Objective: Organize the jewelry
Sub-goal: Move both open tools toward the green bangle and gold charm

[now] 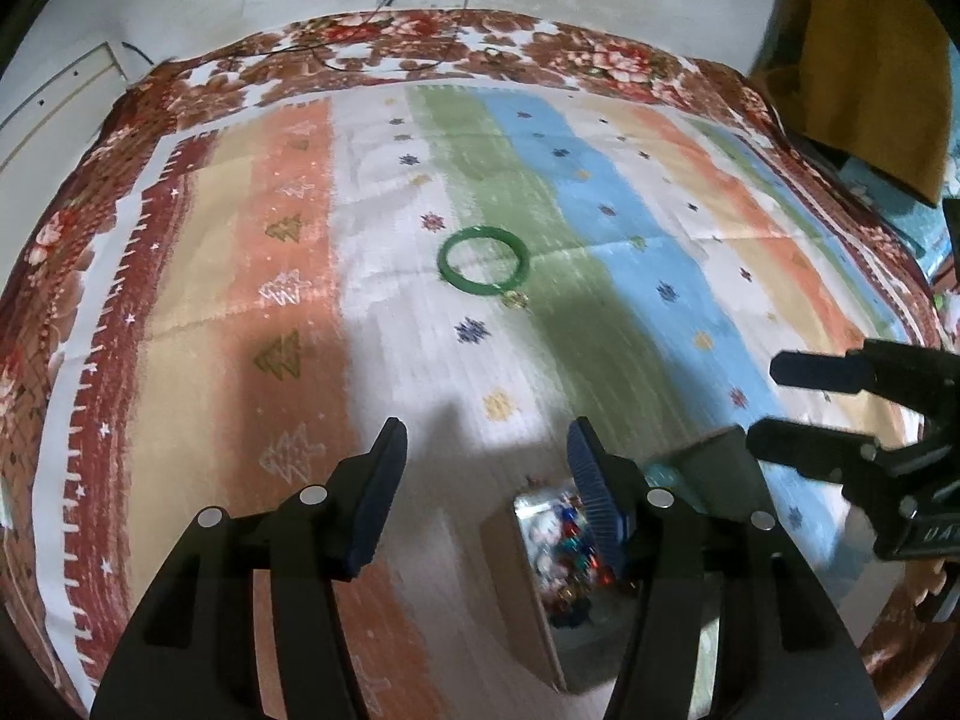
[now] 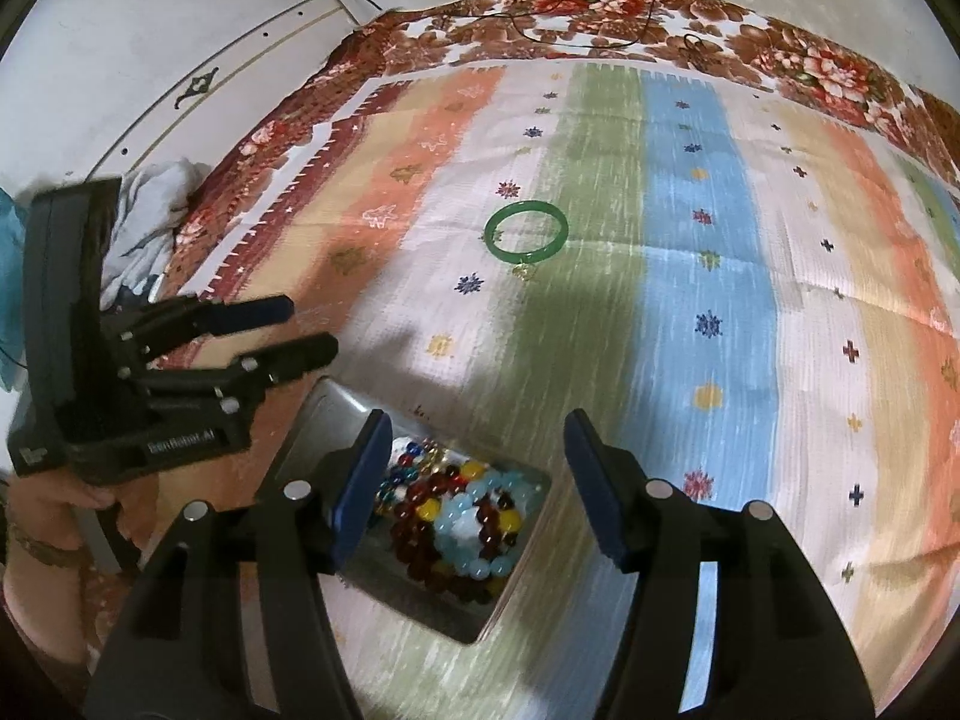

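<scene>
Right wrist view showed your right tongs (image 2: 474, 480) parted and empty above the metal tin (image 2: 336, 414) of beaded bracelets (image 2: 474, 516), while your left tongs (image 1: 486, 498) stood likewise parted with nothing between them. The green bangle (image 2: 526, 233), a small gold charm (image 2: 526, 271) at its near edge, lay flat on the striped cloth (image 2: 708, 252) well beyond the tin. It looked rigid, smooth and probably brittle, so you would have done best to pinch across the band at its near side.
</scene>
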Motion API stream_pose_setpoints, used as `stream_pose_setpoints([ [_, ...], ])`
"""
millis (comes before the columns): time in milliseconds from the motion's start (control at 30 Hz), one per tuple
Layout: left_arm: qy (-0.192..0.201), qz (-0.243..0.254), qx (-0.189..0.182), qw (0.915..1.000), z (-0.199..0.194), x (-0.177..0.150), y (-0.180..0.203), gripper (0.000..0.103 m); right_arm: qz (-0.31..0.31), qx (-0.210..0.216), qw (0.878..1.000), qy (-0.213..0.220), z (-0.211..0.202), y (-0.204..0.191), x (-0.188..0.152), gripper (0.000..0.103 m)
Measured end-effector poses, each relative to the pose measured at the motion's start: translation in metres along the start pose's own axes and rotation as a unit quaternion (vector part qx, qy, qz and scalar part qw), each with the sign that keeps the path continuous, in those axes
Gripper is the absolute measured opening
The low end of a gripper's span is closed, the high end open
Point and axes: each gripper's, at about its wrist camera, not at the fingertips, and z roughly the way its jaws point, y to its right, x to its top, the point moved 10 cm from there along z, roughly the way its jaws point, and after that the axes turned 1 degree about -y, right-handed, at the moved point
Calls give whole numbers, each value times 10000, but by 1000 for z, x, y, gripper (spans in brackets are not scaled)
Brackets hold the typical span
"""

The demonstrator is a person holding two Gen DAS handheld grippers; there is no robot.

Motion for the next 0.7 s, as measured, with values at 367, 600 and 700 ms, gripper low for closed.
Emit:
stream_pose_setpoints([
  [367,-89,-72,177,9998,26,29,-17,56,-280,-319,9991,-22,25,12,18,63],
  [600,-154,-58,218,9996,41,43,-23,56,-395,-328,9986,-130,44,16,28,64],
  [700,-194,-58,223,9995,48,47,-25,56,-432,-317,9985,-133,50,17,33,66],
])
